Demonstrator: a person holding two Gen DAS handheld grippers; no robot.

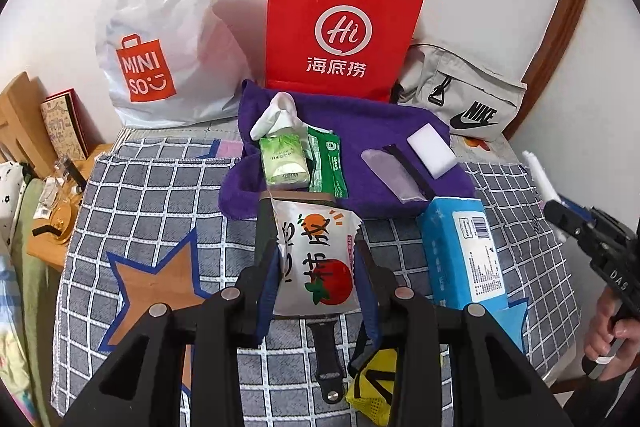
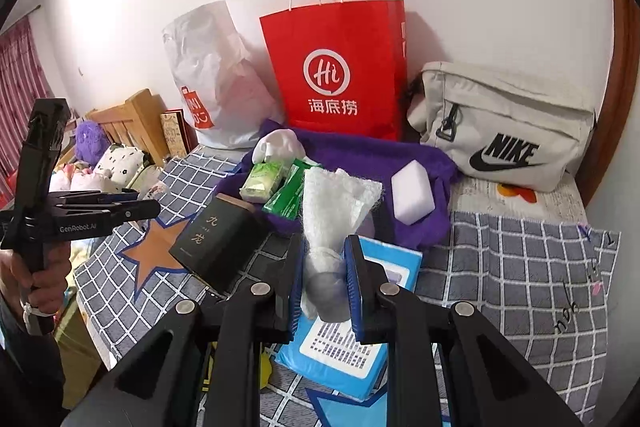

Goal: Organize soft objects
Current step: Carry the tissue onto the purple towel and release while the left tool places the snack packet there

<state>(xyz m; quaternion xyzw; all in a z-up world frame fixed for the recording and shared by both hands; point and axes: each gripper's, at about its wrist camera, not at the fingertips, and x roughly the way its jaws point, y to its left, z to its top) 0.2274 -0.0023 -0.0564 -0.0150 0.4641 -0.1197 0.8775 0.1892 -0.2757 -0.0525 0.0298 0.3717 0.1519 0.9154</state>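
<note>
The right gripper (image 2: 322, 281) is clenched on a crinkly white mesh cloth (image 2: 336, 199) held above the bed (image 2: 520, 267); limp, it could slip out. The left gripper (image 1: 316, 267) pinches a glossy snack packet (image 1: 316, 259) over the bed's middle; it may crush

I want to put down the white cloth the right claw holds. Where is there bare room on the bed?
Freest is the grey checked blanket right of the blue tissue pack, below the beige Nike pouch. A second patch lies left, around the brown star print. The purple towel is crowded with a white sponge block and green packets.
</note>
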